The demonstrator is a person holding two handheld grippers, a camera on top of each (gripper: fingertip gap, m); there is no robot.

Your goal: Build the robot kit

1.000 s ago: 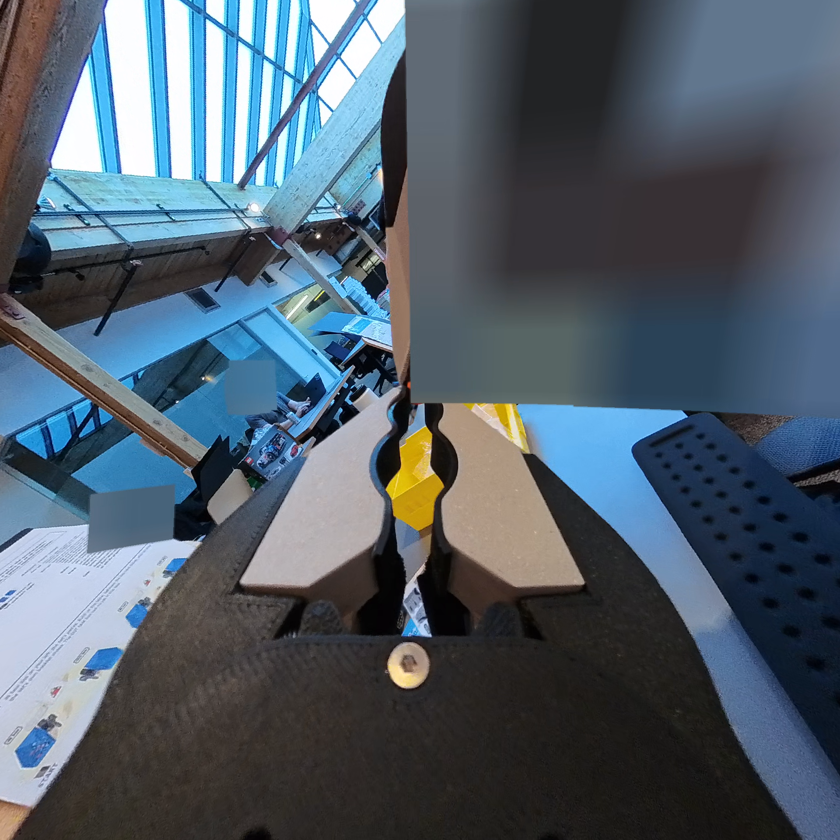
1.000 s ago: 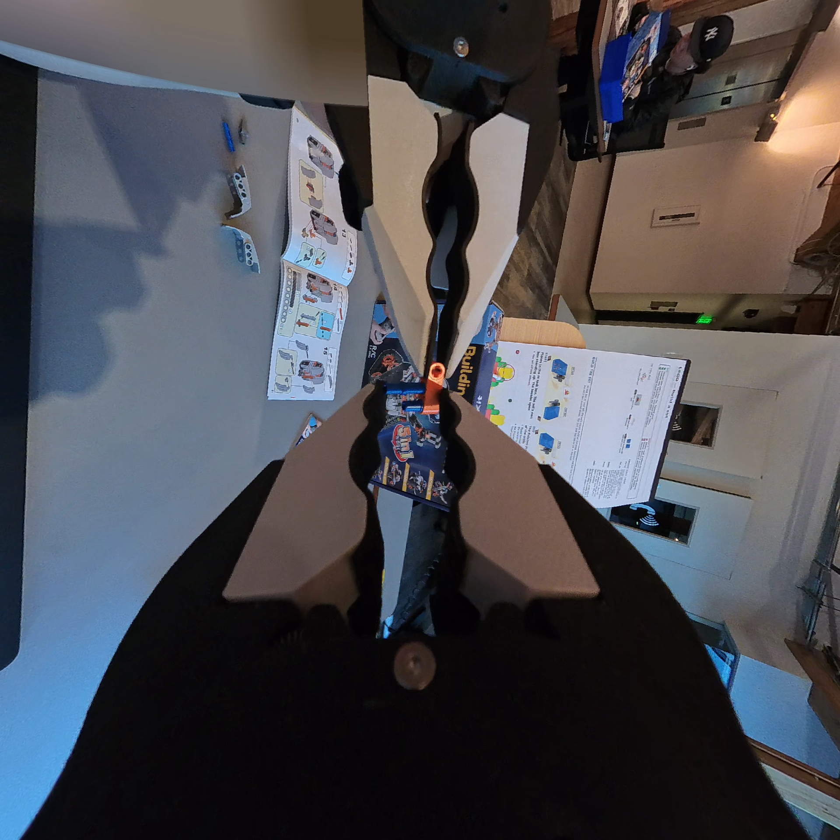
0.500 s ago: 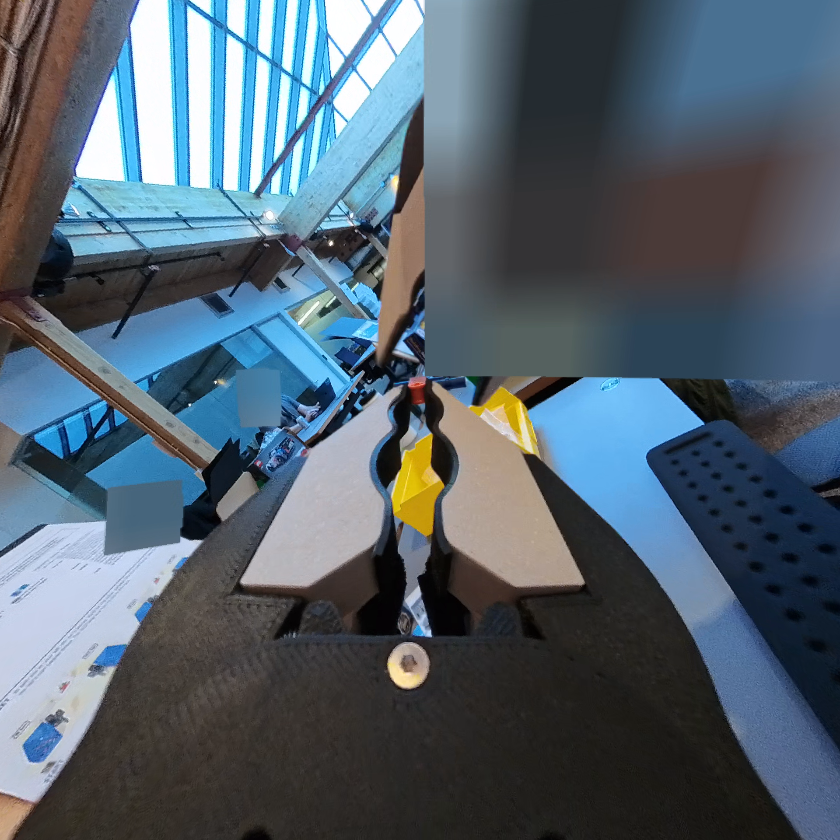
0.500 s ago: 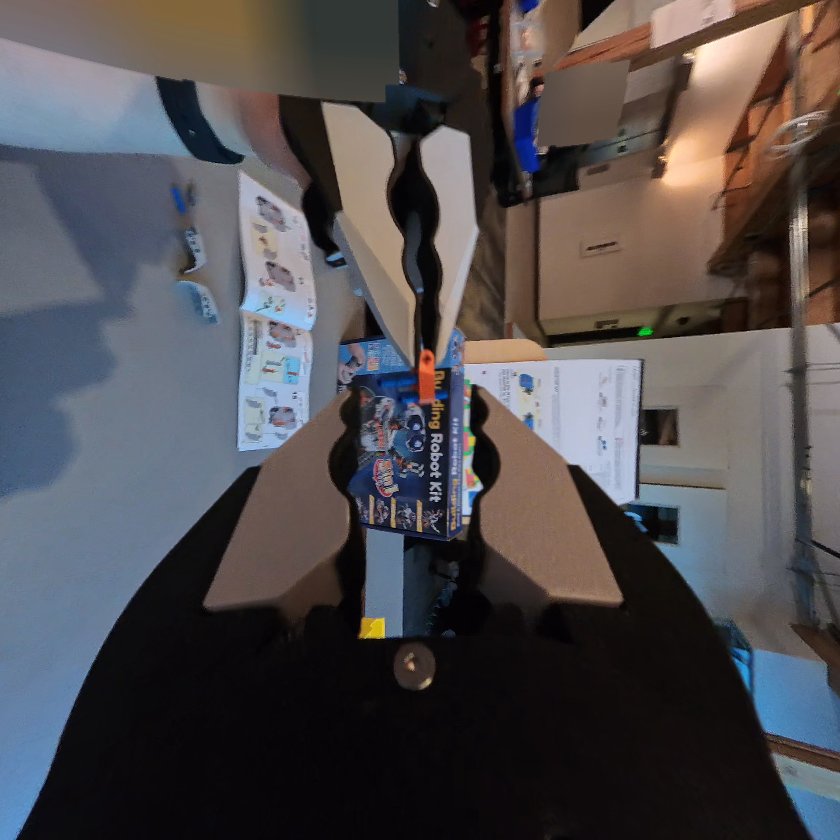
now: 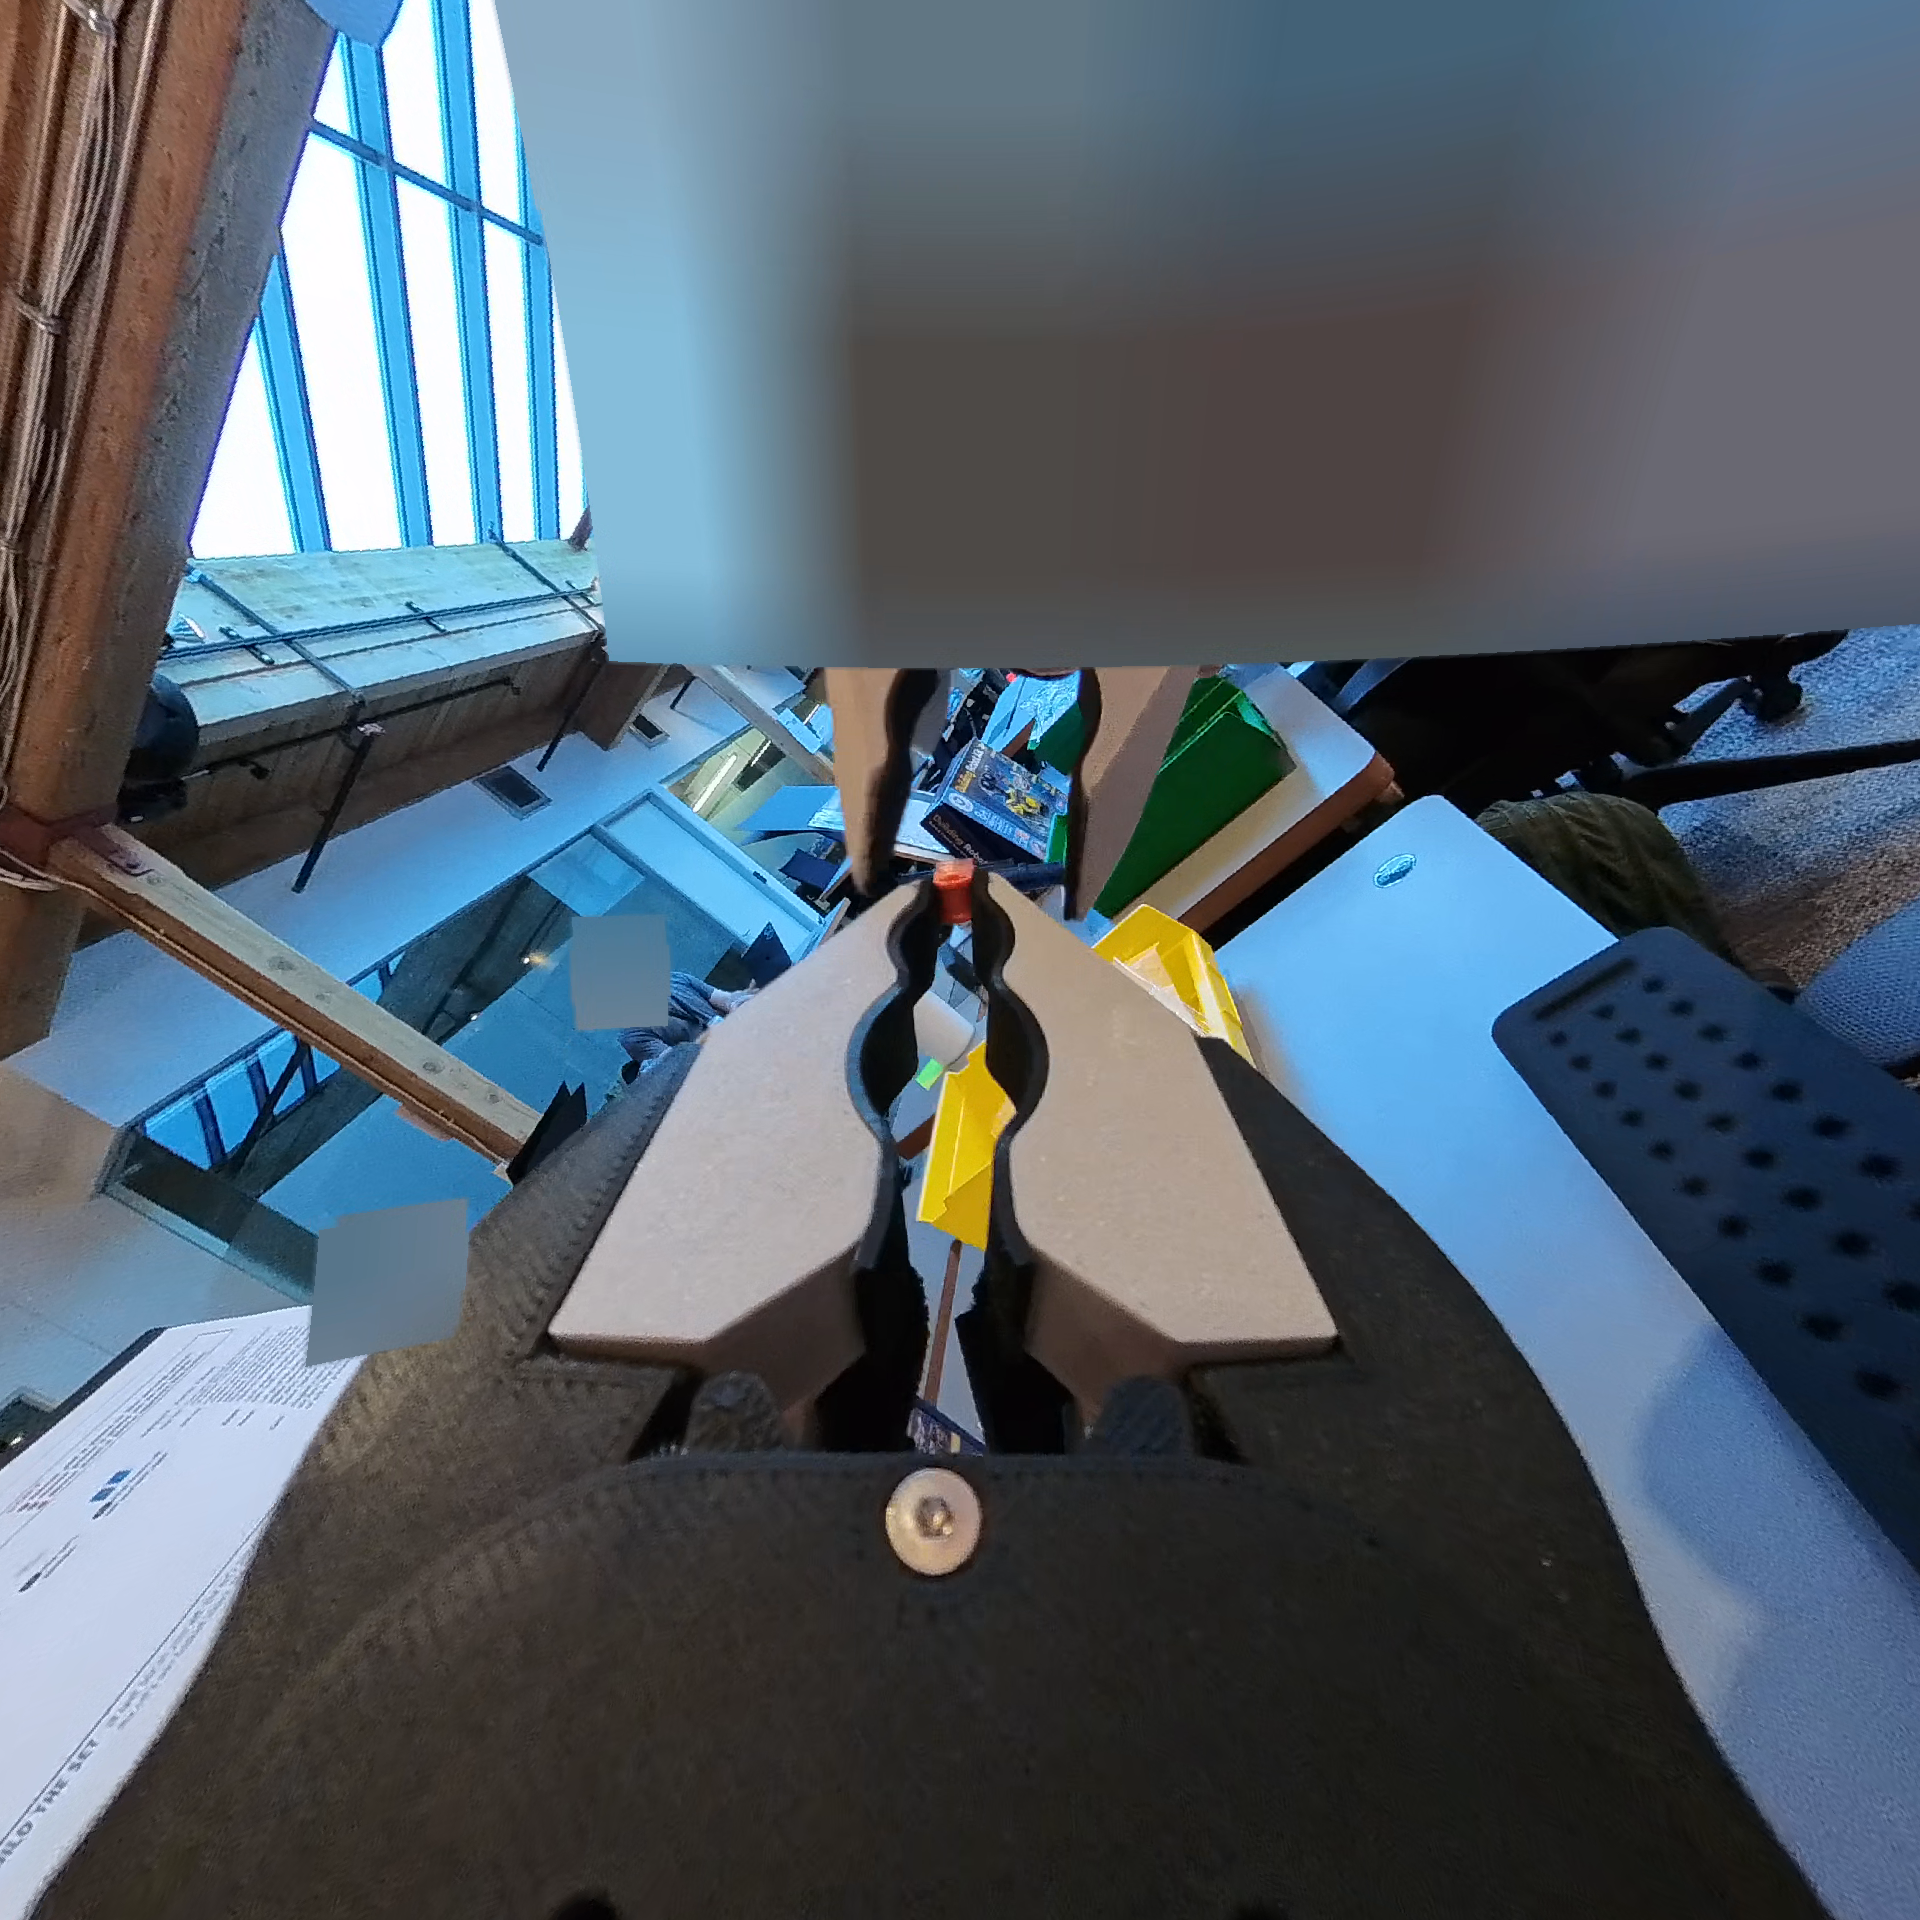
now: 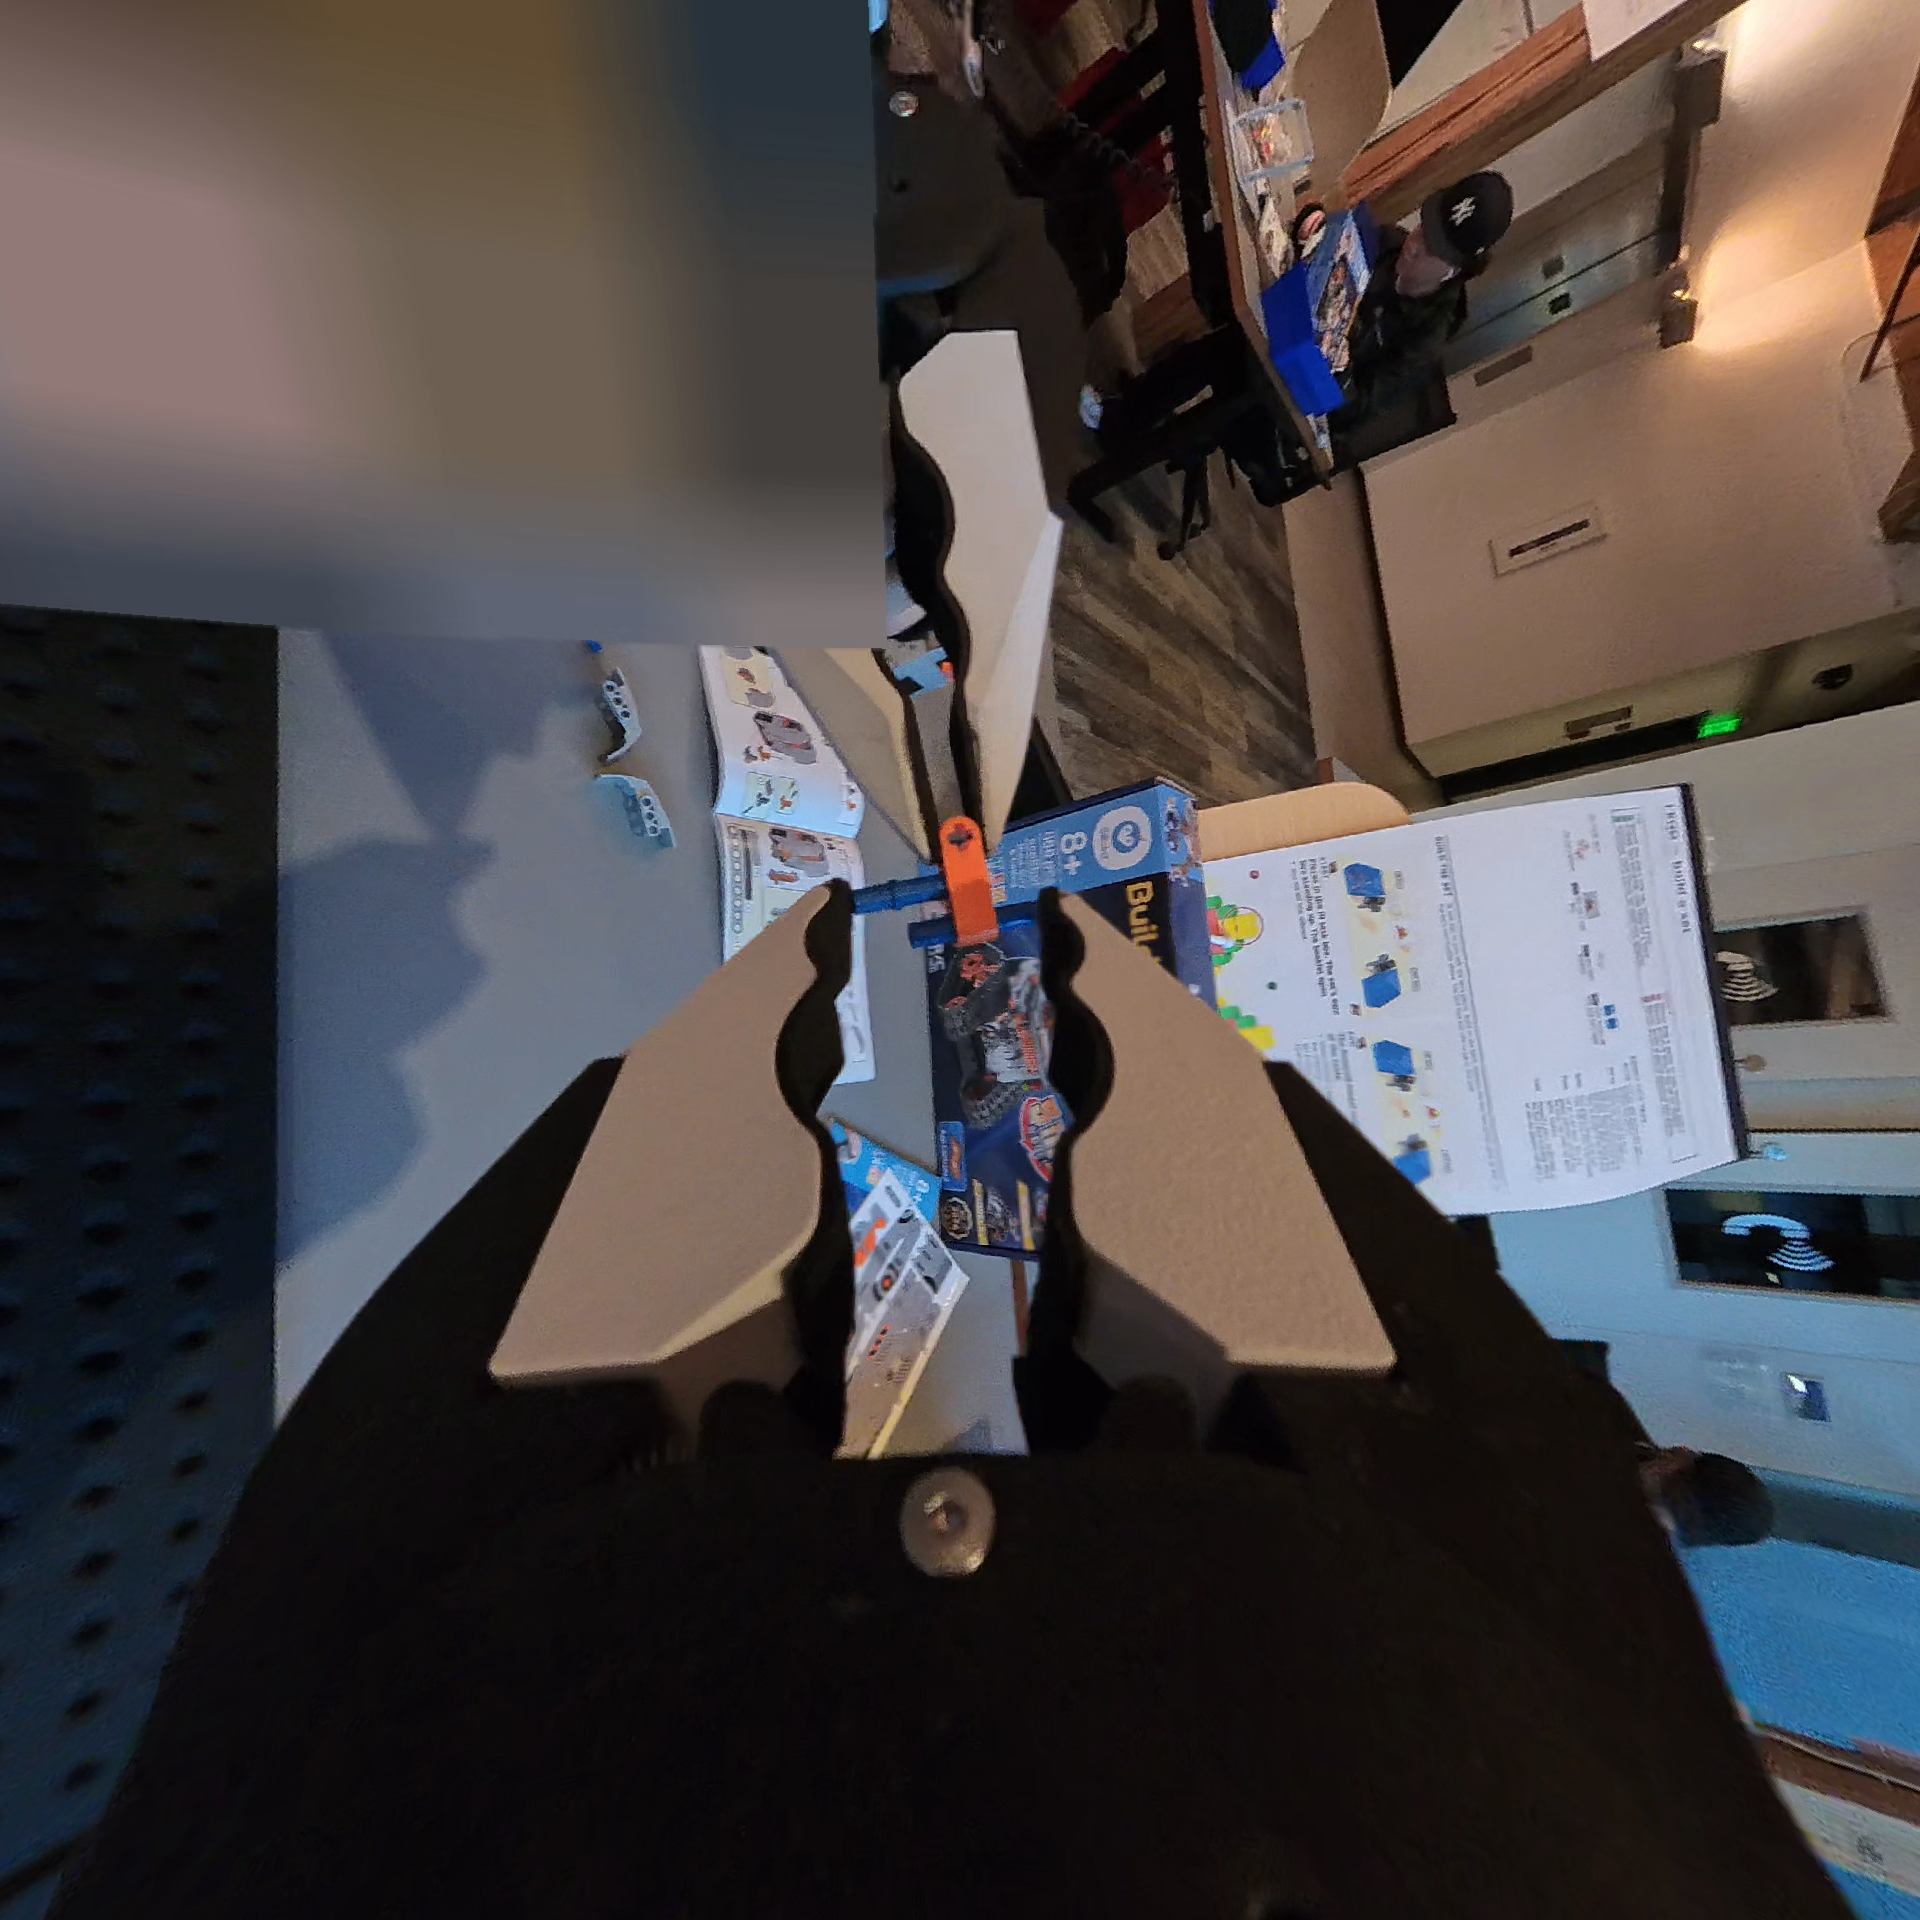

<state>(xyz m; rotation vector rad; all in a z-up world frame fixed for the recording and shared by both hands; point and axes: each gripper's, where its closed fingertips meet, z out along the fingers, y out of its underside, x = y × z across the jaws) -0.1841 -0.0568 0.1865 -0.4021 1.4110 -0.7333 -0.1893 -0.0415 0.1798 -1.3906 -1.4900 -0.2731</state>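
The left gripper (image 5: 948, 896) had its two grey fingers pressed together on a small orange piece (image 5: 949, 891), right at the tips. In the right wrist view the same orange piece (image 6: 966, 878) had blue pins (image 6: 896, 894) sticking out to the left. The right gripper (image 6: 945, 904) had its fingers apart. Its left fingertip (image 6: 831, 904) was at the end of one blue pin, maybe touching it, but it was hard to tell. The orange piece sat just past the gap between the right fingers.

Both grippers were held up above a grey table (image 6: 416, 935). On the table lay an open booklet (image 6: 784, 831) and two small grey pieces (image 6: 629, 758) to the far left. A blue box (image 6: 1091, 862) stood behind the orange piece, and a white printed sheet (image 6: 1507, 997) stood to its right. In the left wrist view a yellow bin (image 5: 1174, 977) sat on the table, with a green bin (image 5: 1195, 779) farther off. A black holed chair back (image 5: 1745, 1143) was on the right.
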